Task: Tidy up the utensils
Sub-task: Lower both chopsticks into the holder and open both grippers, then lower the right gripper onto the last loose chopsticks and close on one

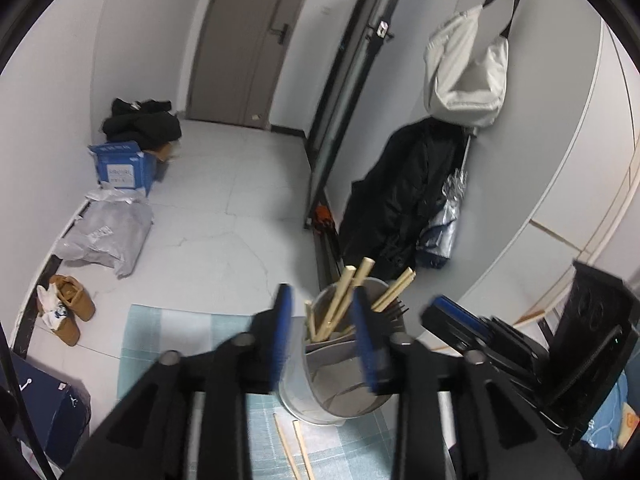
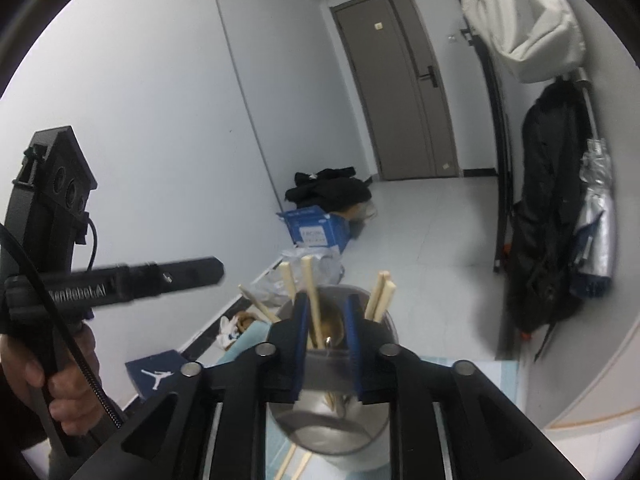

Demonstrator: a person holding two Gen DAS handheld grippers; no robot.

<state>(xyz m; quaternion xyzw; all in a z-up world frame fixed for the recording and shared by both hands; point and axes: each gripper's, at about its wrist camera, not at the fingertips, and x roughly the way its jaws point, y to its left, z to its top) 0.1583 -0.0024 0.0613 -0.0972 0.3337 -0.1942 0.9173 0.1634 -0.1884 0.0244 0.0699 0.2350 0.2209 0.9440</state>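
Straddling a round grey metal utensil holder (image 1: 336, 380), the left gripper (image 1: 326, 308) has its blue-padded fingers (image 1: 280, 332) spread wide, one on each side of the holder's upper part, and nothing is clamped between them. Whether the pads touch the holder's wall cannot be told. The holder stands on a pale blue checked mat (image 1: 192, 344) and is split by inner dividers. Several pale wooden chopsticks (image 1: 340, 304) lean out of its far compartments, and a dark comb-like utensil (image 1: 394, 306) shows at its right rim. Two more loose wooden chopsticks (image 1: 298, 450) lie flat on the mat just in front of the holder's base.

Seen from the right wrist, the right gripper (image 2: 326, 320) sits directly over the same holder (image 2: 332, 420) with its blue-lined fingers (image 2: 300, 340) parted to a medium gap. One upright chopstick (image 2: 312, 300) passes between them, but whether the pads actually press on it cannot be told. A golden spoon-like utensil (image 2: 332, 326) stands inside the holder behind the fingers. To the left of this view, a bare hand (image 2: 60, 376) holds the black handle of the left gripper.

Farther off, on the white tiled floor (image 1: 224, 184), lie a pair of brown boots (image 1: 70, 308), a grey plastic parcel bag (image 1: 108, 232) and a blue cardboard box (image 1: 120, 166). A black coat (image 1: 404, 192) and a white bag (image 1: 466, 68) hang on the right wall, and a brown door (image 1: 244, 40) closes the far end.
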